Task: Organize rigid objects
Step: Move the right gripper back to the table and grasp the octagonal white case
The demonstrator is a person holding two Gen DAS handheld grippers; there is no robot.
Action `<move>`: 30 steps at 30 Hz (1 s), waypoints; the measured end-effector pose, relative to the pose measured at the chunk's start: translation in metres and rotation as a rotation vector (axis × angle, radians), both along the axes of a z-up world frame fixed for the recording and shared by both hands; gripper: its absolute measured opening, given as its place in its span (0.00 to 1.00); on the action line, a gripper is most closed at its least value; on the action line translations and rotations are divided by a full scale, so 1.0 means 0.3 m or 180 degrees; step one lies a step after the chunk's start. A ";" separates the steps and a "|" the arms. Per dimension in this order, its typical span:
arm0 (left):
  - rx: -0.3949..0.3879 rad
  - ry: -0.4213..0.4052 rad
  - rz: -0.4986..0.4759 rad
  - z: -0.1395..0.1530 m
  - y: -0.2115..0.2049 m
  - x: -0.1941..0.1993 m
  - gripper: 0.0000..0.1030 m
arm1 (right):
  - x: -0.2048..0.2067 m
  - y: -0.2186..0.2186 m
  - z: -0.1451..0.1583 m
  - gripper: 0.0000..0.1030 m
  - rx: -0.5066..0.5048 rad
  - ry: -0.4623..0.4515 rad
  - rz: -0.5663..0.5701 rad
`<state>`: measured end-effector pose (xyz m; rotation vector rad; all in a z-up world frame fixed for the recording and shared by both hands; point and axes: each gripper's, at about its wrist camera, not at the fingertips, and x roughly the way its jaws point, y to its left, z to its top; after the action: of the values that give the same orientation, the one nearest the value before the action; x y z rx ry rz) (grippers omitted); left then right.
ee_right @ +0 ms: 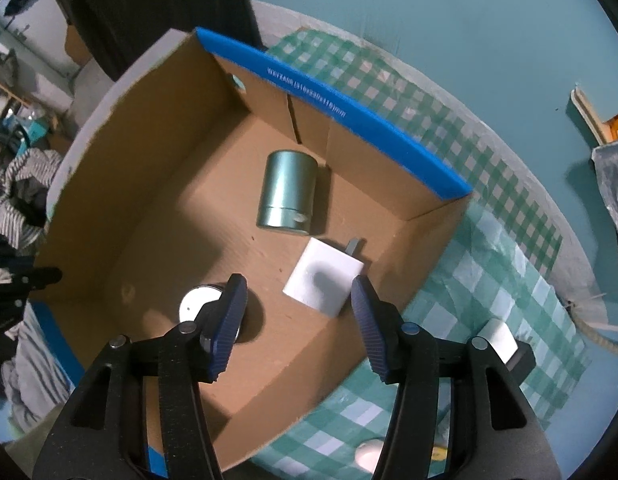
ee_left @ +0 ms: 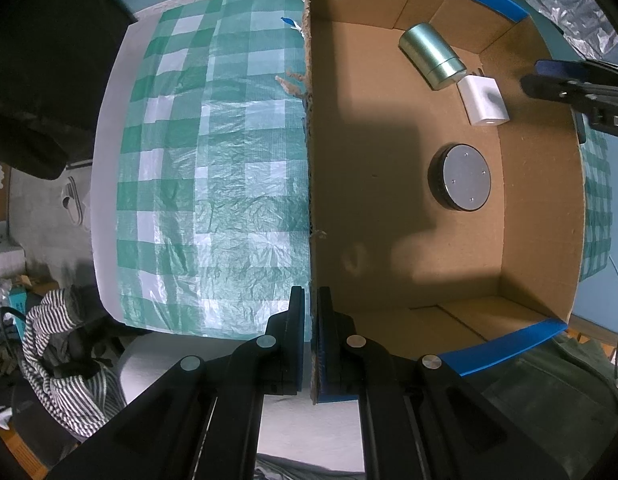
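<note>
Left wrist view: bench under a green-white checked cloth (ee_left: 213, 152), teal wall at top, striped fabric (ee_left: 65, 344) lower left. Cardboard box (ee_left: 389, 240) fills the right half; its blue rim reads "WXYZA06 (316x230x118)mm". Left claw (ee_left: 311, 316) is pinched on the box's left wall. Inside, upper right: green tin (ee_left: 431, 56) on its side, long axis upper left to lower right; white cube (ee_left: 484, 99) beside it; round puck (ee_left: 461, 177) flat.

Right wrist view: same box (ee_right: 149, 216), cloth at right. Right claw (ee_right: 299, 308) is spread wide, holding nothing, over the white cube (ee_right: 323, 282). Tin (ee_right: 287, 194) axis near vertical in frame.
</note>
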<state>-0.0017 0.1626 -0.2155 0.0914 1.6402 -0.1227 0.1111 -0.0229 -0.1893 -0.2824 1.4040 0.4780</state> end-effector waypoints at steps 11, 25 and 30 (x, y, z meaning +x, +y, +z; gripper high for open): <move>0.0007 0.0006 0.0013 0.004 0.000 -0.001 0.05 | -0.028 -0.148 0.109 0.54 0.0034 -0.0122 -0.0233; 0.0011 0.0015 0.0007 -0.001 0.003 -0.006 0.05 | -0.093 -0.506 0.037 0.58 -0.0233 0.0051 -0.0895; 0.0018 0.0019 -0.0002 -0.001 0.002 -0.006 0.05 | -0.118 -0.642 -0.040 0.58 -0.0342 0.0196 -0.1174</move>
<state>-0.0035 0.1634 -0.2159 0.0960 1.6467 -0.1190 0.0757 -0.2154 -0.2013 -0.0908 1.5039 0.1087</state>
